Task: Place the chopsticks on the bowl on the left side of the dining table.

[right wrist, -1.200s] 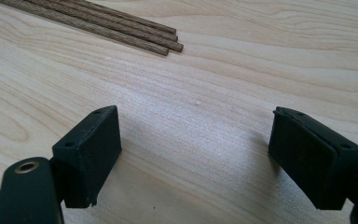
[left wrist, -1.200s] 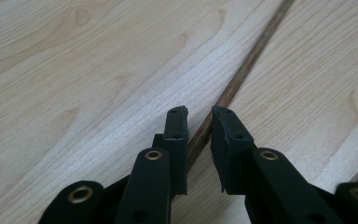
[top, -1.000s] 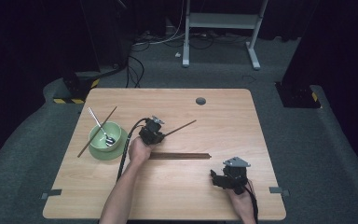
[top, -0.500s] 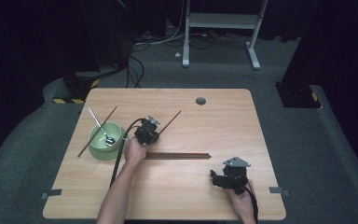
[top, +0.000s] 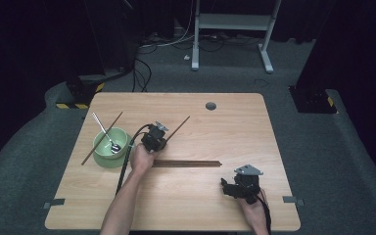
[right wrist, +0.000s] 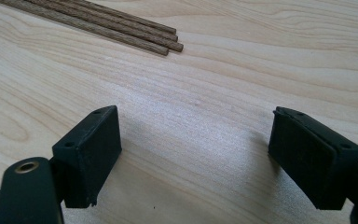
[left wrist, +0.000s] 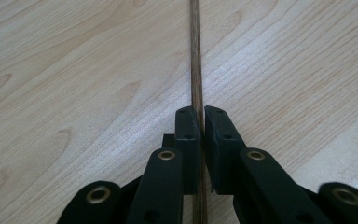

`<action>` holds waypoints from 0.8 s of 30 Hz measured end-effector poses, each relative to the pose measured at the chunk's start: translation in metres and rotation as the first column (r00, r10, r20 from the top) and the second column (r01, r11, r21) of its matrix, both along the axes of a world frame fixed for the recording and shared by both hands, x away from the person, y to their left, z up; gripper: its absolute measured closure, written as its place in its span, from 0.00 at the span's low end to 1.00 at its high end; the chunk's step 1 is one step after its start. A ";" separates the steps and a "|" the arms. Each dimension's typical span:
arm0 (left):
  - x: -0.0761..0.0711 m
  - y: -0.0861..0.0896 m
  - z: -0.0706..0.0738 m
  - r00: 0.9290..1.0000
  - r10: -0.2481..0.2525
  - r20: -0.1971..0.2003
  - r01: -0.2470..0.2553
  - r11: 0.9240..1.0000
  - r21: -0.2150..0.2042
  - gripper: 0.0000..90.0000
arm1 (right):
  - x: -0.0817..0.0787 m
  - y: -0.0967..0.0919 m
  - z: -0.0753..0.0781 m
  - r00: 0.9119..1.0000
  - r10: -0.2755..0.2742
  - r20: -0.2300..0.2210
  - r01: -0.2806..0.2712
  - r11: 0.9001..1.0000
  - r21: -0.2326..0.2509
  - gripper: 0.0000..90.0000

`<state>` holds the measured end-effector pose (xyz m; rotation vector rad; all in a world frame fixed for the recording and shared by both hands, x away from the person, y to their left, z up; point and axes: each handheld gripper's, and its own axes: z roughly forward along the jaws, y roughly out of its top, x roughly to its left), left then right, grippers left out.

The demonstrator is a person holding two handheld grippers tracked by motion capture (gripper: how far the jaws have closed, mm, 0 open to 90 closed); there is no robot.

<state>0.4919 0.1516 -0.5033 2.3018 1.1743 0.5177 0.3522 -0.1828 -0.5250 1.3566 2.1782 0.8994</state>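
My left gripper (top: pixel 155 136) sits at the table's middle left, beside the green bowl, shut on a thin brown chopstick (top: pixel 178 127) that slants away to the upper right. In the left gripper view the jaws (left wrist: pixel 200 114) pinch the chopstick (left wrist: pixel 195 56), which runs straight ahead over the wood. A bundle of several chopsticks (top: pixel 186 163) lies flat in front of that hand. My right gripper (top: pixel 230 188) rests open at the front right. Its jaws (right wrist: pixel 195 114) stand wide over bare wood, with the bundle's ends (right wrist: pixel 121 25) farther off.
A green bowl (top: pixel 103 156) with a metal spoon (top: pixel 105 132) in it stands at the left. One more chopstick (top: pixel 100 139) leans across the bowl's left side. A round hole (top: pixel 210 105) marks the table's far edge.
The held chopstick's far end has swung from pointing right to slanting more away from me. The left gripper shifted slightly left. The right gripper kept still.
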 end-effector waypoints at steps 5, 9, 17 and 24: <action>-0.001 0.000 0.000 1.000 0.001 -0.007 -0.001 1.000 0.000 0.93 | 0.000 0.000 0.000 1.000 0.000 0.000 0.000 1.000 0.000 0.18; -0.002 -0.001 0.003 1.000 -0.010 -0.003 0.010 1.000 -0.009 0.93 | 0.000 0.000 0.000 1.000 0.000 0.000 0.000 1.000 0.000 0.18; -0.007 -0.001 0.010 1.000 -0.020 0.013 0.020 0.999 -0.033 0.93 | 0.000 0.000 0.000 1.000 0.000 0.000 0.000 1.000 0.000 0.18; -0.011 -0.001 0.016 0.999 -0.027 0.027 0.028 0.998 -0.056 0.94 | 0.000 0.000 0.000 1.000 -0.001 -0.001 0.001 1.000 0.000 0.18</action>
